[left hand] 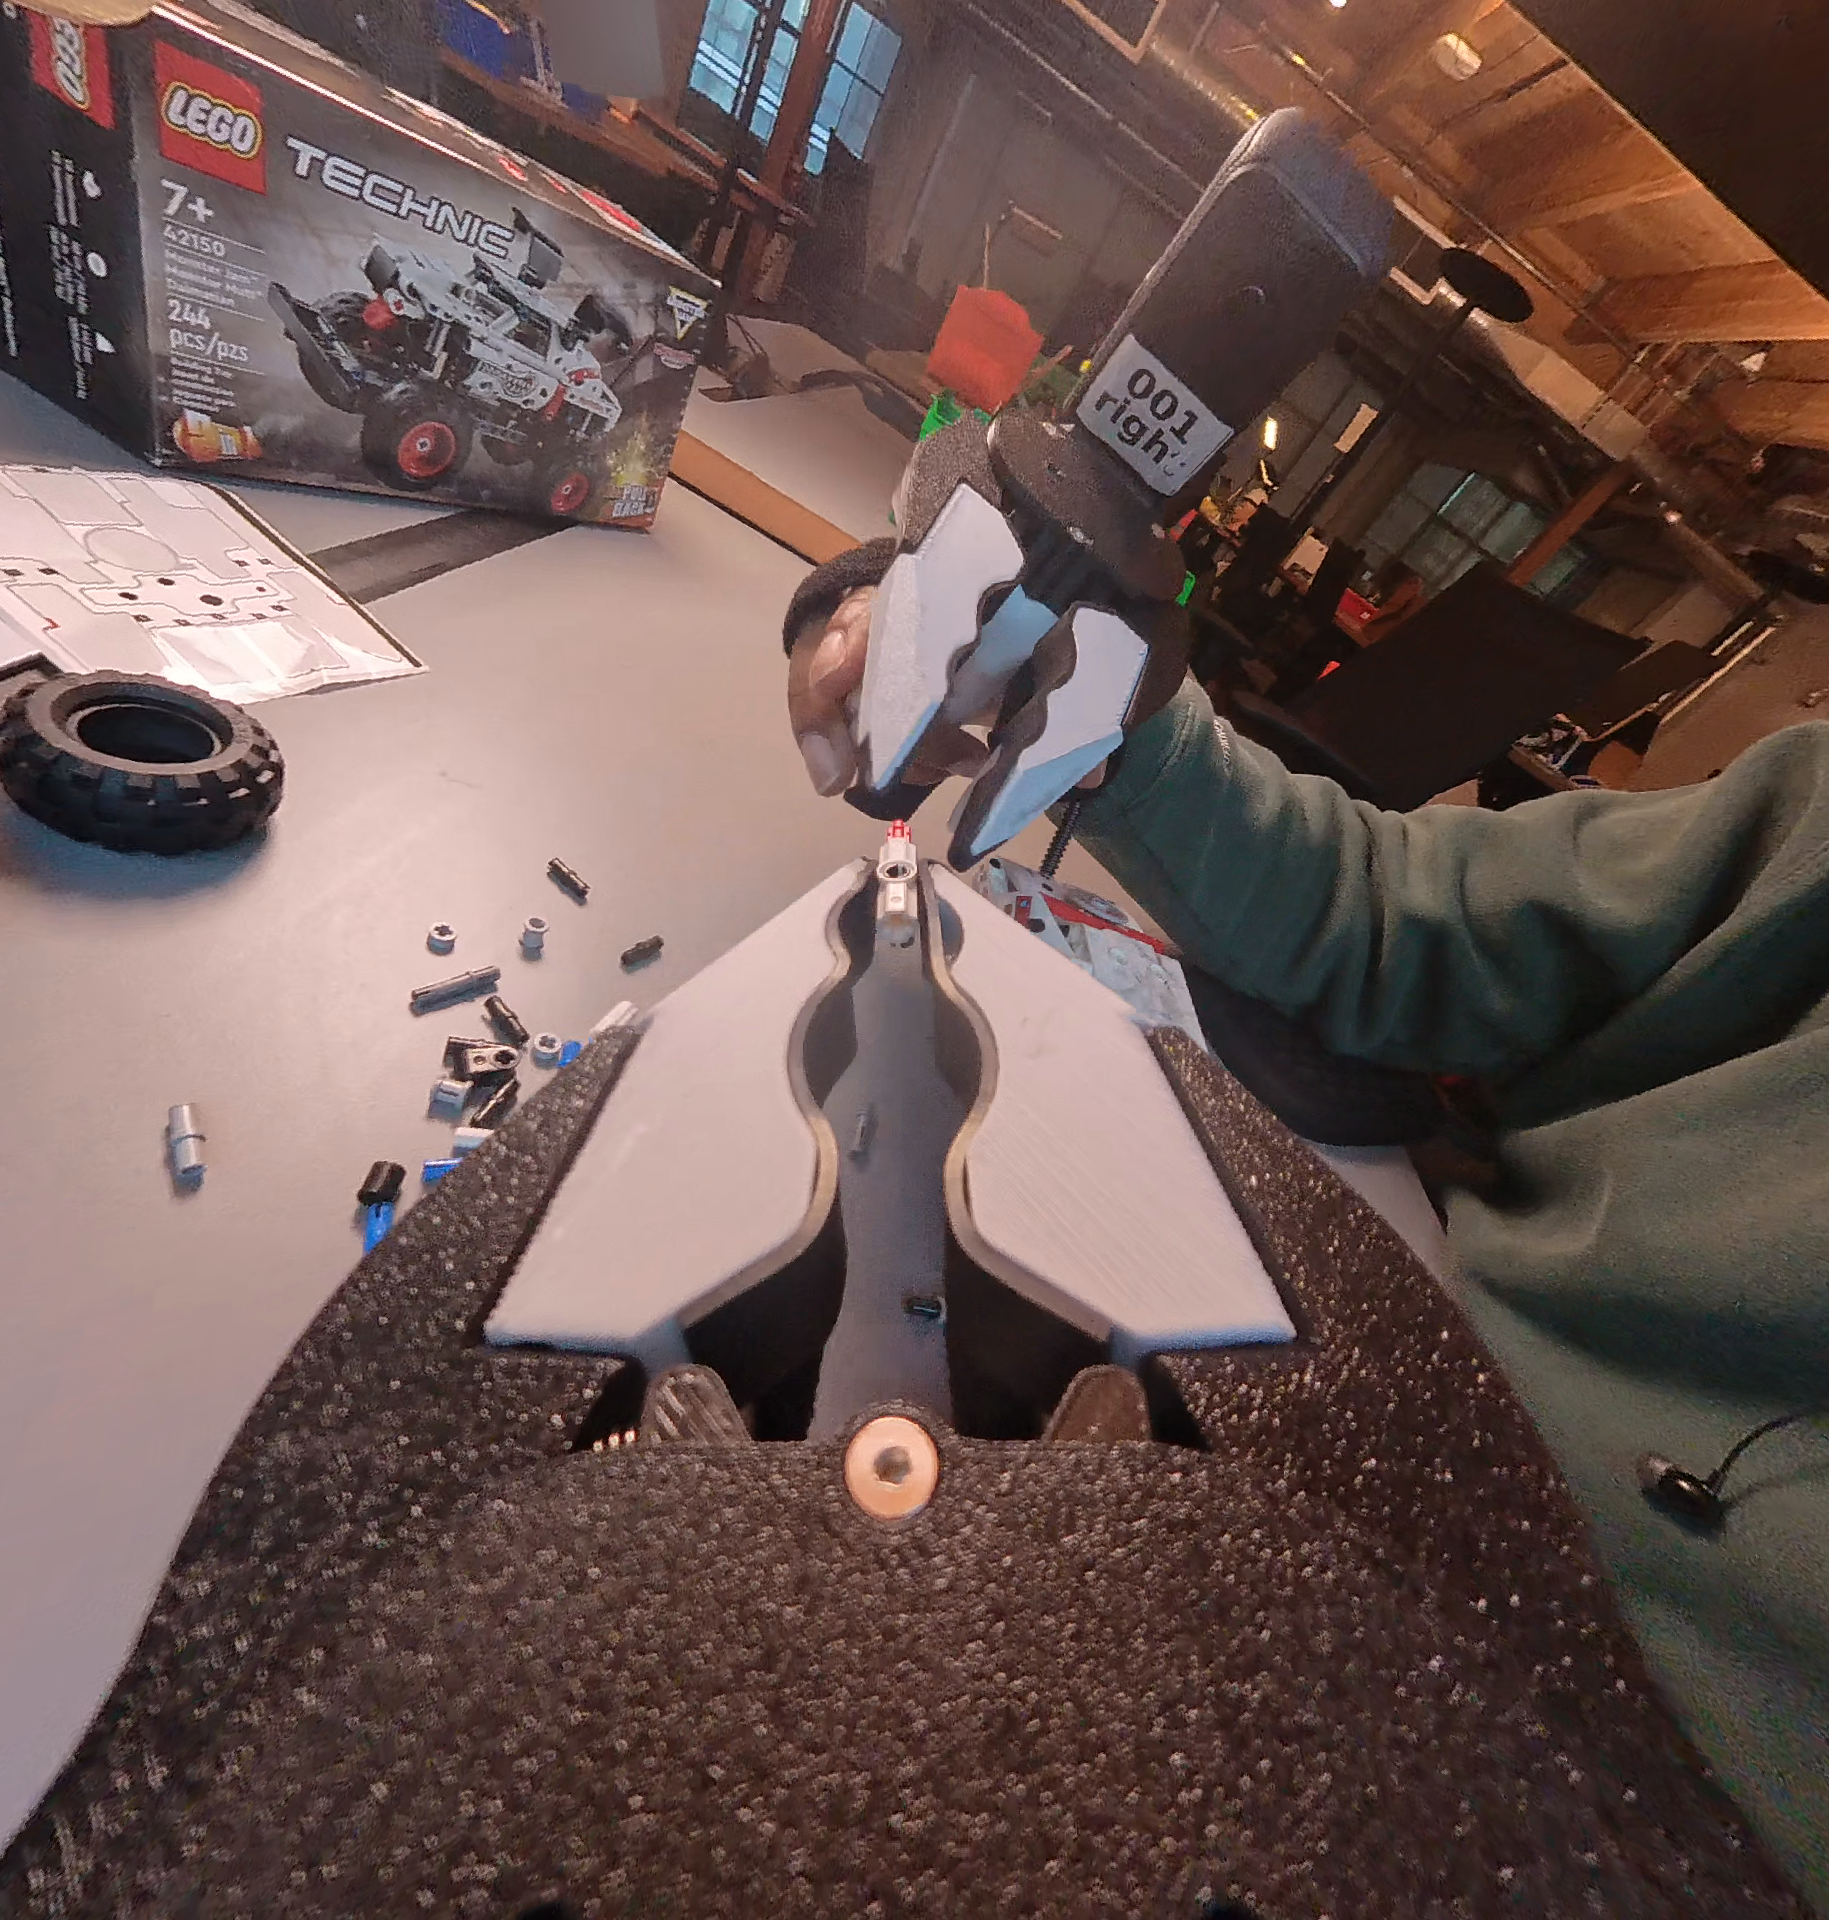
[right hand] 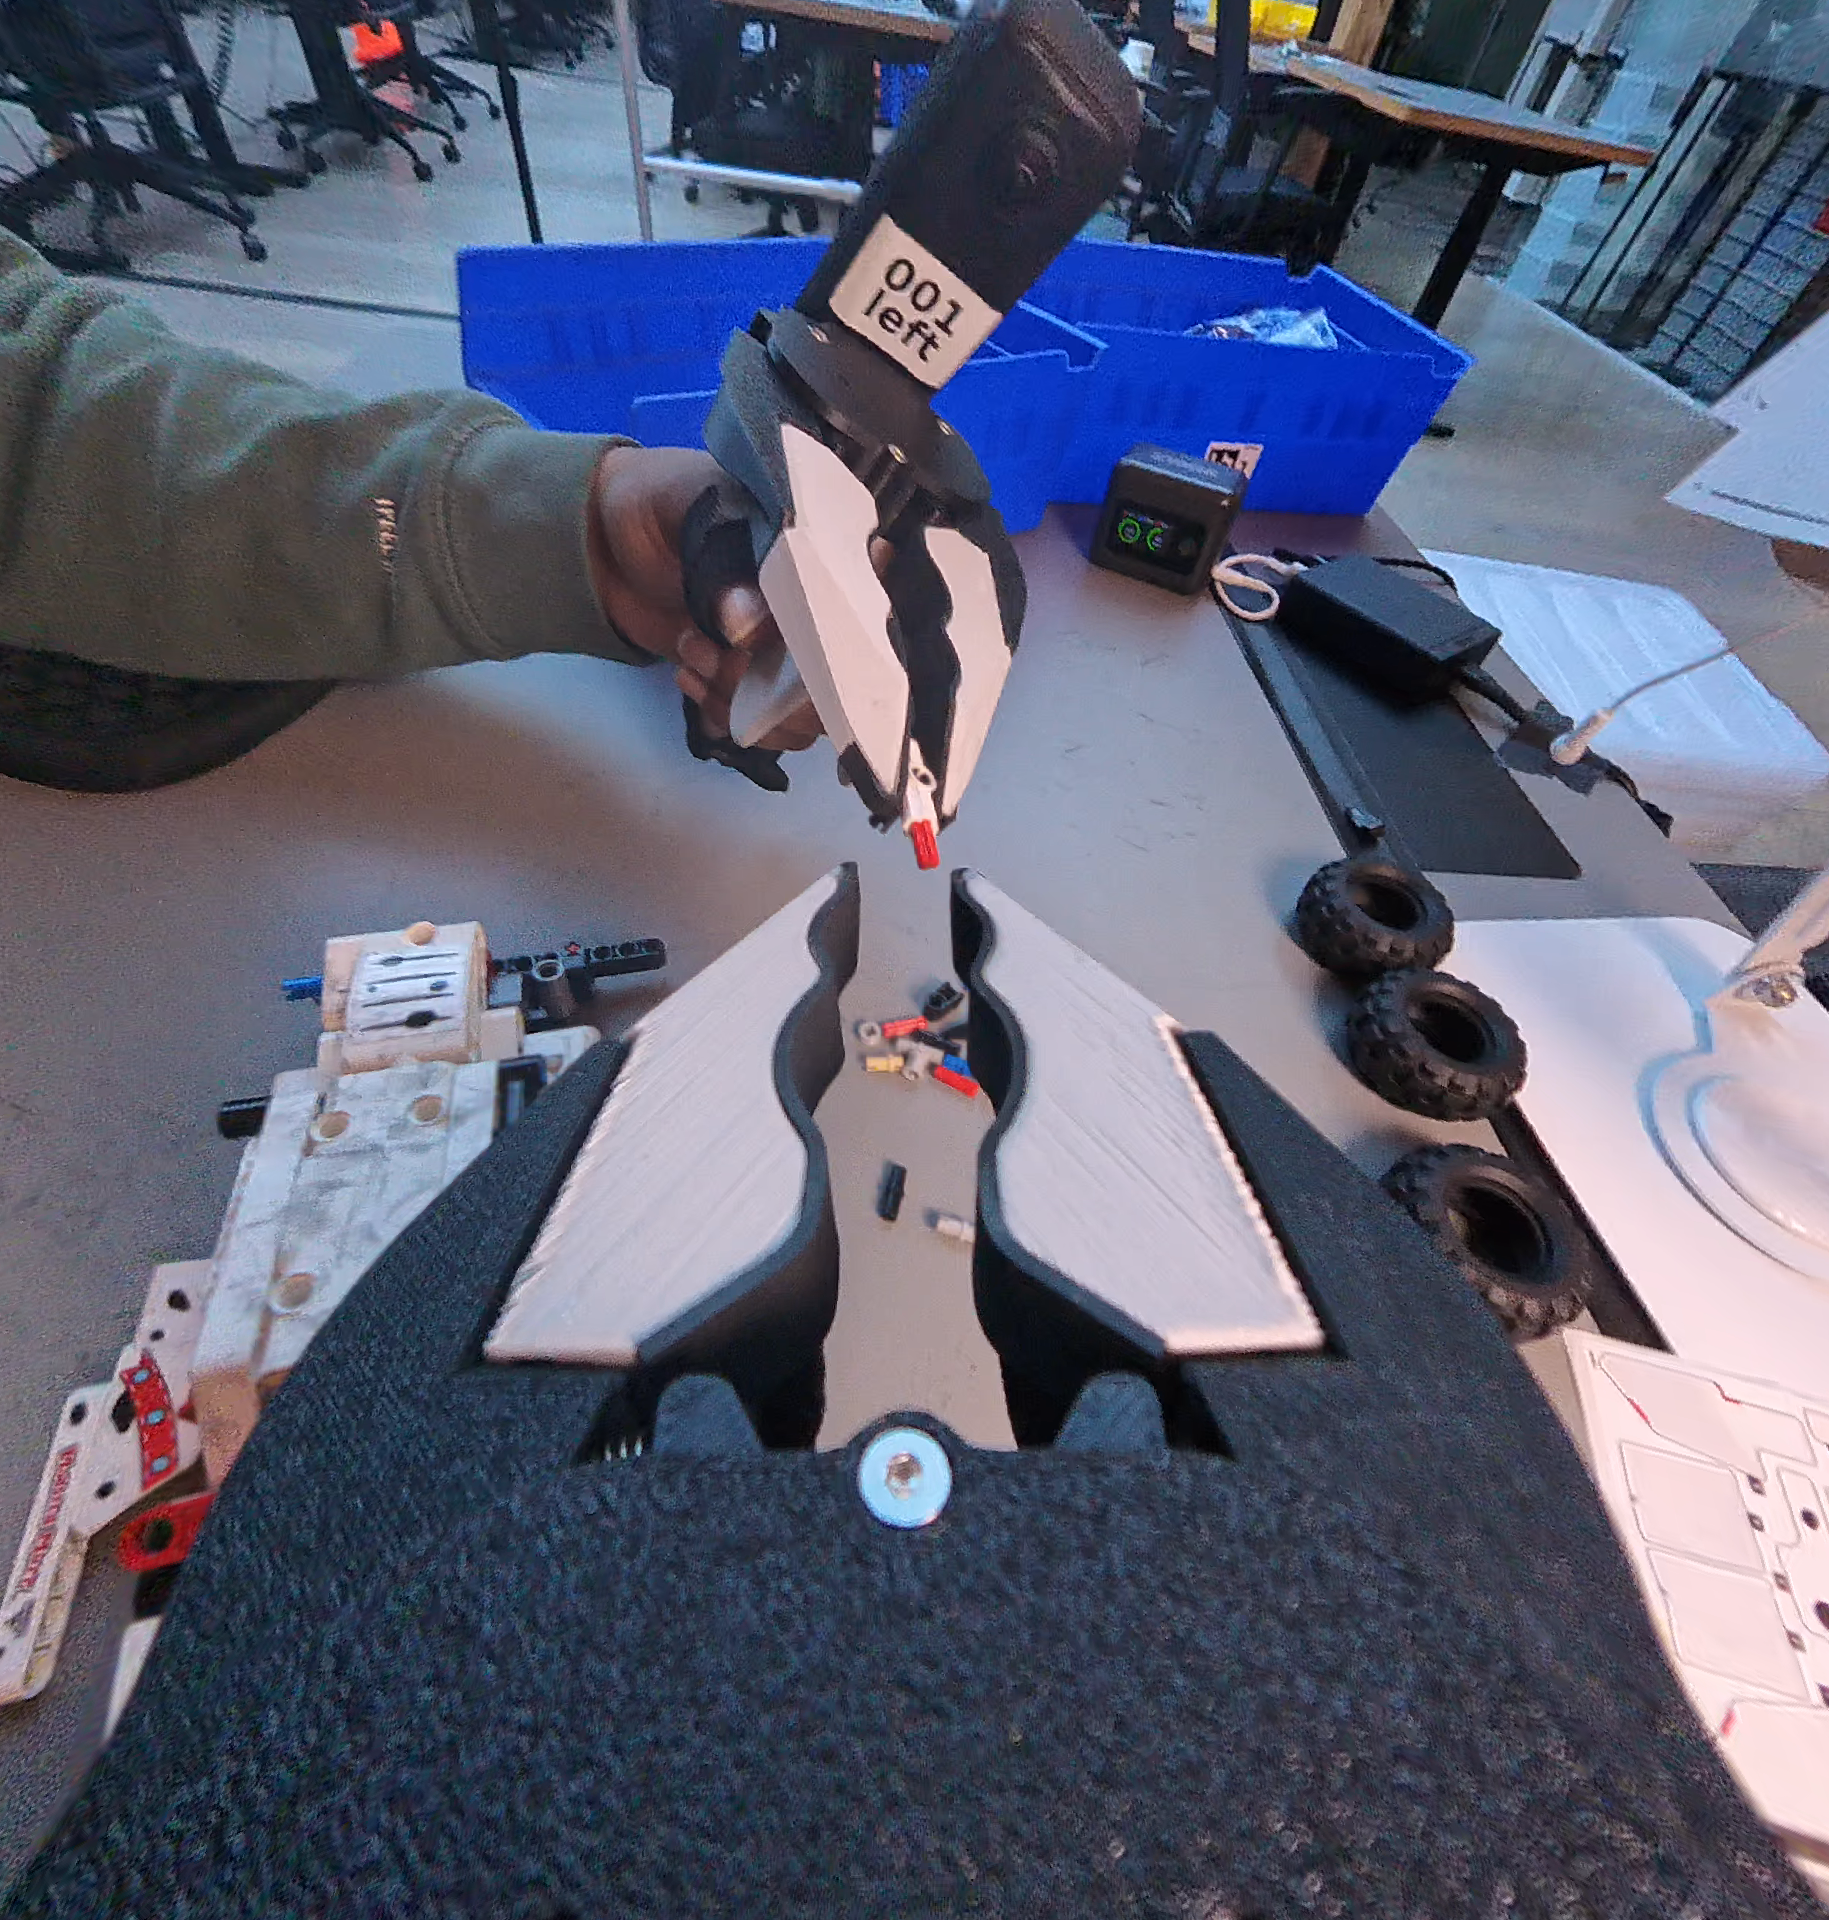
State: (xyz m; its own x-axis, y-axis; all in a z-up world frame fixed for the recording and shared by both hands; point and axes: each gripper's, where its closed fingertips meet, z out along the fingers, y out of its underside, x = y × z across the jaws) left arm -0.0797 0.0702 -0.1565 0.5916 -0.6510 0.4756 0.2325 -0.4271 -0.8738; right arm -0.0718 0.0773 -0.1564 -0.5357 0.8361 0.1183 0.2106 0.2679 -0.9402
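Grey connector (left hand: 896,883) between left jaws.

Printed lettering, a red logo square and numerals are borne by the cardboard box (left hand: 390,312) at 10 o'clock on the surface (left hand: 598,727). A white label with dark characters (left hand: 1149,421) is stuck on the black body of the right tool (left hand: 931,826), and a like label (right hand: 915,301) on the left tool (right hand: 915,805). Red lettering is carried by a white model panel (right hand: 42,1548) at 8 o'clock.
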